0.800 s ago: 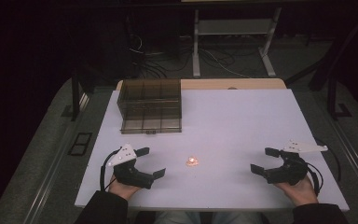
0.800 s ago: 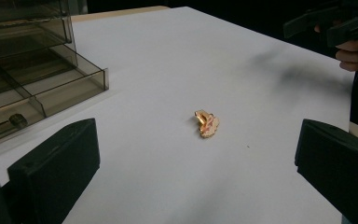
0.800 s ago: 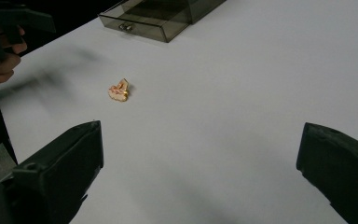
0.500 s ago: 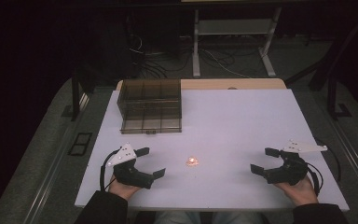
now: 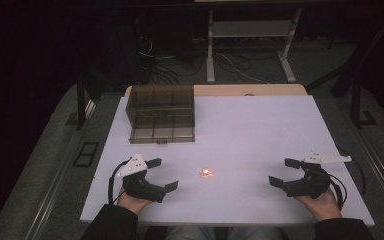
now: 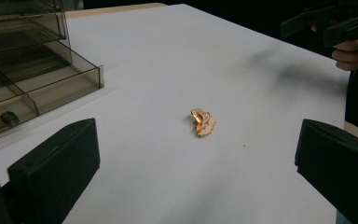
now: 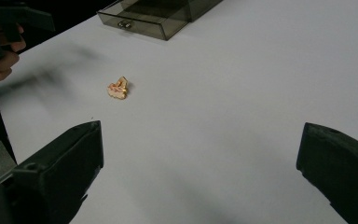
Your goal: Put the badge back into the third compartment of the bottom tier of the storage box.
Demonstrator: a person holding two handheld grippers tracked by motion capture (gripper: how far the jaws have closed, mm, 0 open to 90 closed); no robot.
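The person's two forearms come in over the near edge in dark sleeves, well apart, one at the near left and one at the near right. The left hand (image 5: 130, 201) grips the left gripper (image 5: 162, 175) from below, its jaws spread wide and pointing right and slightly far. The right hand (image 5: 320, 202) holds the right gripper (image 5: 282, 172) the same way, its jaws likewise spread wide, pointing left toward the other. Both sit low, just above the surface, each with a pale plate on top.
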